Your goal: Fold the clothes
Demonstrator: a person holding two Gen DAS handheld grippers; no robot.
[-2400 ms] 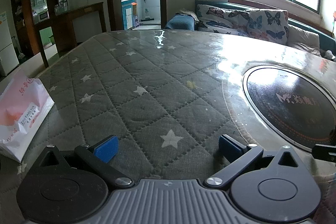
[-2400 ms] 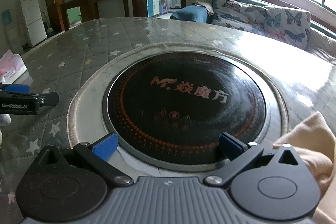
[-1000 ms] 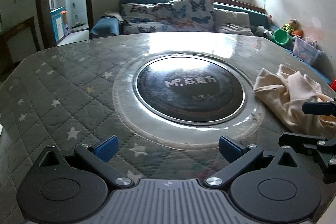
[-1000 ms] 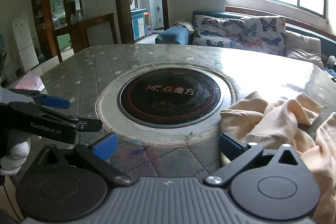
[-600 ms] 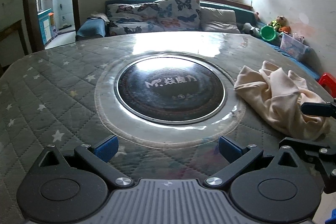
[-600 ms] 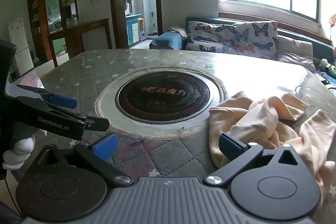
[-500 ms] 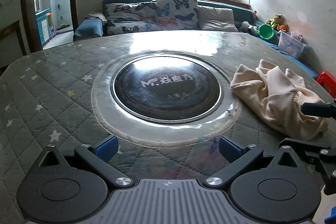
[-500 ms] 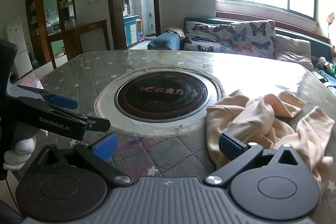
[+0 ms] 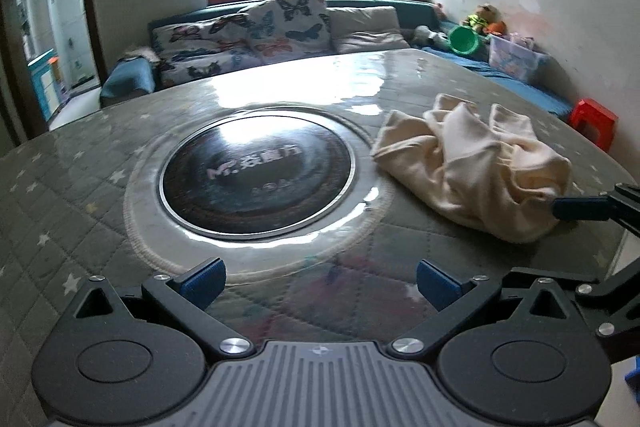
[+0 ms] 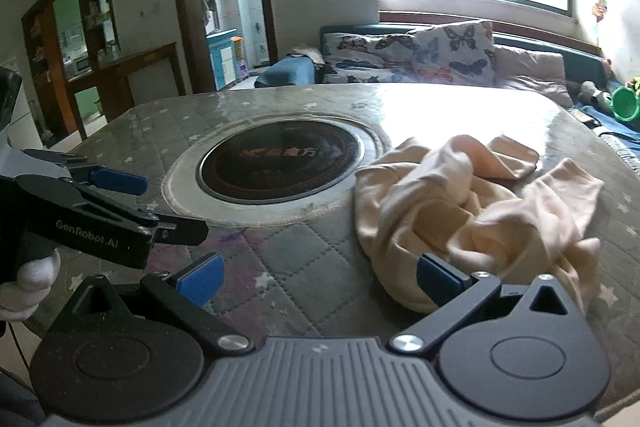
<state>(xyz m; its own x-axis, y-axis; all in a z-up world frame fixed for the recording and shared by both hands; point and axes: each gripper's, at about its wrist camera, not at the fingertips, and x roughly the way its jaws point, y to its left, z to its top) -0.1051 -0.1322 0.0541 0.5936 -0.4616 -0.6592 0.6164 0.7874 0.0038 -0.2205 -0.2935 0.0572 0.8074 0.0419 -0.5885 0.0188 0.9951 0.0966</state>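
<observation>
A crumpled cream garment lies in a heap on the right side of the quilted table; it also shows in the right wrist view. My left gripper is open and empty, near the table's front edge, left of the garment. My right gripper is open and empty, with its right fingertip just in front of the garment's near edge. The left gripper also shows at the left of the right wrist view. One right finger shows beside the garment.
A round black glass hotplate is set in the table's middle. The grey star-quilted cover lies under clear plastic. A sofa with butterfly cushions stands behind. A red stool stands at the right.
Both grippers have pulled back and turned right, so the garment is now in fuller view. Both stay open. The garment has not moved.
</observation>
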